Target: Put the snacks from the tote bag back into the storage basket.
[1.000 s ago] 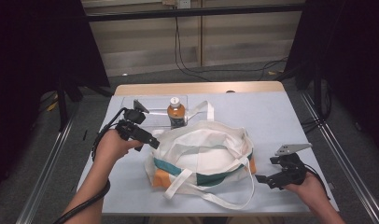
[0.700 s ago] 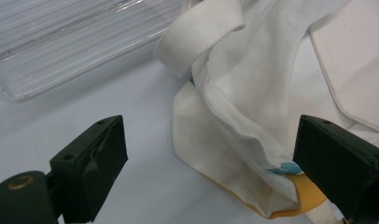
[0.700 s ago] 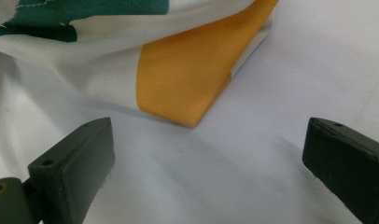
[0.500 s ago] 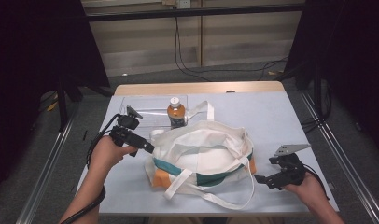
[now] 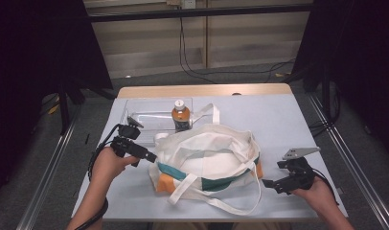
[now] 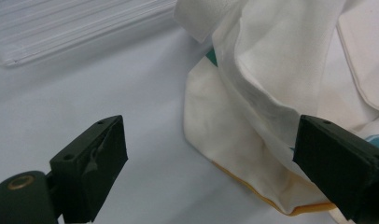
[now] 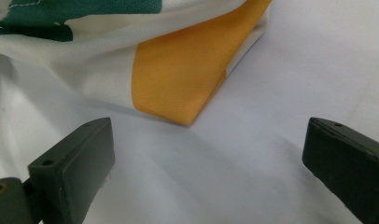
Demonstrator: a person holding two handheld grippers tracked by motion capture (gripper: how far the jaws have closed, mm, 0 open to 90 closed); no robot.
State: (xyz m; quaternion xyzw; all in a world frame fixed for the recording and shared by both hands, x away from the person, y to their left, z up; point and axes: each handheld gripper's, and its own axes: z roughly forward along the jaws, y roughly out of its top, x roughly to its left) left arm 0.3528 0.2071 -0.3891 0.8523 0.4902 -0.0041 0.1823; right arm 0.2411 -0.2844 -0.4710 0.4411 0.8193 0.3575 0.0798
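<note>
A white cloth tote bag with green and orange patches lies slumped in the middle of the table, its straps spread out. My left gripper stands open at the bag's left edge; the left gripper view shows the bag's white fold ahead of the wide-apart jaws. Near the front right, my right gripper is open, apart from the bag; its view shows the orange corner just ahead. A bottle with a white cap and orange label stands upright behind the bag.
A clear plastic tray lies at the back left of the table, with the bottle at its right end. Cables hang over the floor beyond the far edge. Metal rails run along both sides.
My left gripper has drawn back toward the person and to the left, settling low at the bag's left edge. The right gripper has stayed where it was.
</note>
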